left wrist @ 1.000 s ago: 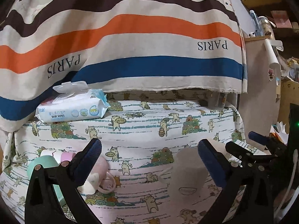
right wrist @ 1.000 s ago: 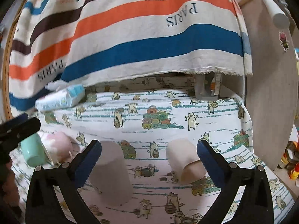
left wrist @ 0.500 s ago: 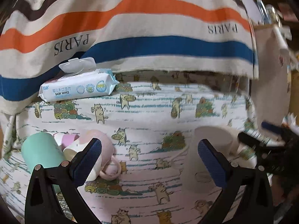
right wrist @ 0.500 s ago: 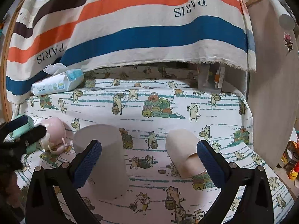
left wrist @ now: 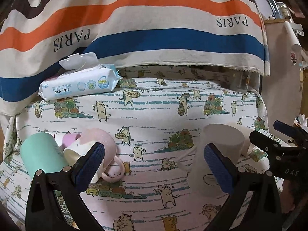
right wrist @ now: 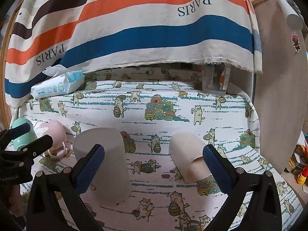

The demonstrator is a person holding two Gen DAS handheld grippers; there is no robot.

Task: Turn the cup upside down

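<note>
Both the left gripper (left wrist: pixel 153 164) and the right gripper (right wrist: pixel 153 165) hang wide open, empty; the beige cup (right wrist: pixel 187 155) lies tipped between the right's fingers, awaiting flipping.

A matt woven cotton-like cloth (right wrist: pixel 154 107) printed with cartoon cats covers the surface across the middle of both views, and a coarser striped canvas (right wrist: pixel 134 28) with a frayed lower edge hangs across the top. The white mug (right wrist: pixel 104 161) at lower centre-left, the beige cup (right wrist: pixel 187 158) lying to its right and the pink mug (left wrist: pixel 100 144) look smooth and matt, like glazed ceramic. The baby wipes pack (left wrist: pixel 80 85) at upper left is glossy plastic film, and both grippers' blue pads (right wrist: pixel 90 165) are finely ribbed rubber on smooth black plastic arms with small metal rivets.
</note>
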